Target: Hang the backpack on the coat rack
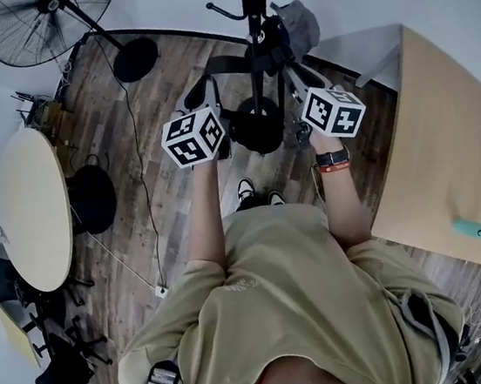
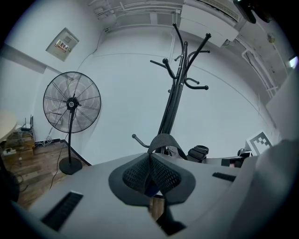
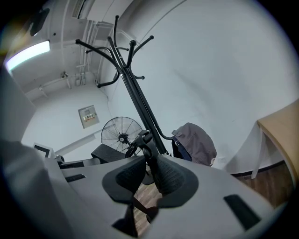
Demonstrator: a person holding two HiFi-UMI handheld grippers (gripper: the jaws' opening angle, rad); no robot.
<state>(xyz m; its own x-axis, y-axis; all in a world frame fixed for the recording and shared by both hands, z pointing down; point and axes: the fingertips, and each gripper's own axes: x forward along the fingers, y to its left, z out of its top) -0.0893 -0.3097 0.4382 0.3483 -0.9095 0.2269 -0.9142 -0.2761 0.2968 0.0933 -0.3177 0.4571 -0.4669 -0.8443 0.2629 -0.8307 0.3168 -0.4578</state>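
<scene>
at rack [image 2: 174, 98]: left tongs [image 2: 151, 176] clamp mesh strap [image 2: 164, 138], right tongs [image 3: 149, 179] clamp buckle strap [image 3: 142, 142]. risk: sagging strap misses hook [image 3: 164, 136], backpack [image 3: 196, 142] drops or tugs rack over.

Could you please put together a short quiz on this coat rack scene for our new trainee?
1. True or false: the left gripper is shut on a mesh strap.
2. In the left gripper view, what stands on the floor to the left of the coat rack? A) a floor fan B) a ladder C) a bin
3. What does the right gripper hold between its jaws?
Key: 1 true; 2 A; 3 a black strap.
</scene>
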